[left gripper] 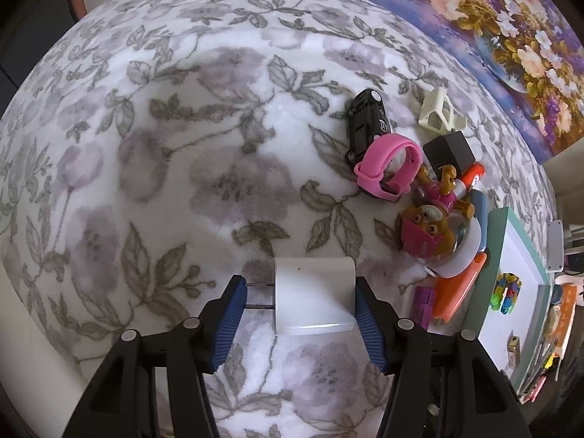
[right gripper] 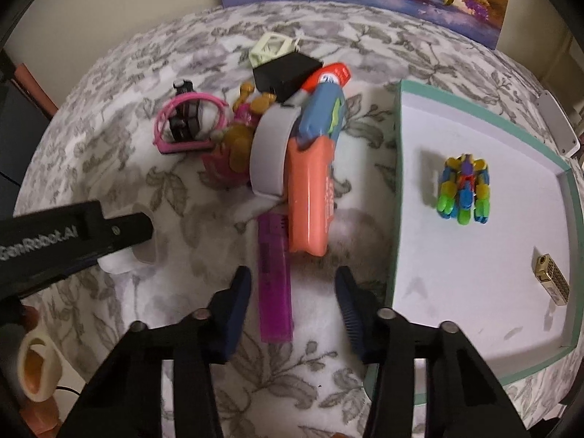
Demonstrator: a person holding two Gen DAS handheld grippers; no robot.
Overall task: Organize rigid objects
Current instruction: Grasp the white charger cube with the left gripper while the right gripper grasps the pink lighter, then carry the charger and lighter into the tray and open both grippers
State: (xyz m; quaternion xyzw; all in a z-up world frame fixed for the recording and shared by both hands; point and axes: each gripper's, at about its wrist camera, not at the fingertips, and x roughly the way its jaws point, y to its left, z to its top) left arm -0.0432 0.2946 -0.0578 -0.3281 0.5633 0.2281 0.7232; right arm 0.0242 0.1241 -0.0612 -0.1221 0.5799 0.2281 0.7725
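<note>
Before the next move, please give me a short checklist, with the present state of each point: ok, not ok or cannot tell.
1. Left gripper holds the white charger: ok, it sits between both pads.
2. Grip is firm: cannot tell; one pad meets the prongs.
3. Right gripper is free: ok, open, nothing held.
4. Purple lighter lies between the right fingers: ok, not yet gripped.
5. Tray has room: ok, only the colourful toy and gold lighter inside.
6. Pile left to sort: not ok, the orange case and others are on the blanket.
</note>
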